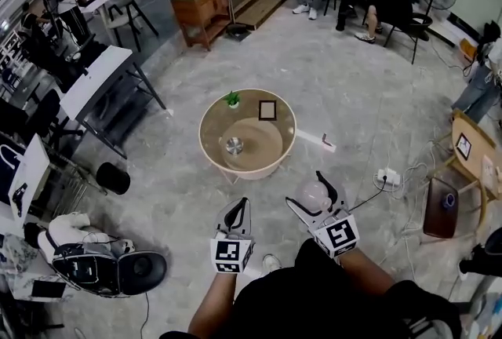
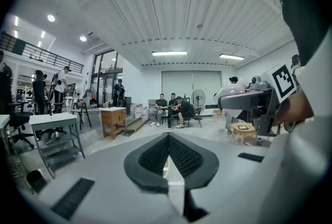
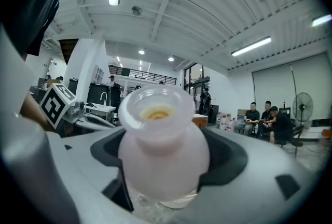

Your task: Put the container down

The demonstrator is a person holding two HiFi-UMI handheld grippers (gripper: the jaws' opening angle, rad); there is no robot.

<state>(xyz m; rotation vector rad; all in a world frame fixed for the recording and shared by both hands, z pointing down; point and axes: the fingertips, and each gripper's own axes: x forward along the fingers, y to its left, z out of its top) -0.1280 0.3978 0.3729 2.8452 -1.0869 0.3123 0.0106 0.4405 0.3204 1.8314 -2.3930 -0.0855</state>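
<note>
A pale pink frosted container [image 3: 163,153] with a wide round mouth sits upright between the dark pads of my right gripper [image 3: 167,162], which is shut on its belly. In the head view this container [image 1: 314,193] hangs in the right gripper [image 1: 317,198] above the floor, short of the round wooden table [image 1: 211,113]. My left gripper [image 1: 236,215] is beside it at the left, also short of the table. Its pads [image 2: 155,155] meet with nothing between them. The right gripper [image 2: 249,101] with the container also shows at the right of the left gripper view.
On the table stand a small green plant [image 1: 232,100], a dark picture frame [image 1: 267,109] and a metal bowl [image 1: 234,145]. A power strip [image 1: 387,176] and cables lie on the floor at right, near a wooden stool [image 1: 441,208]. A backpack [image 1: 102,268] and desks lie left; people sit far back.
</note>
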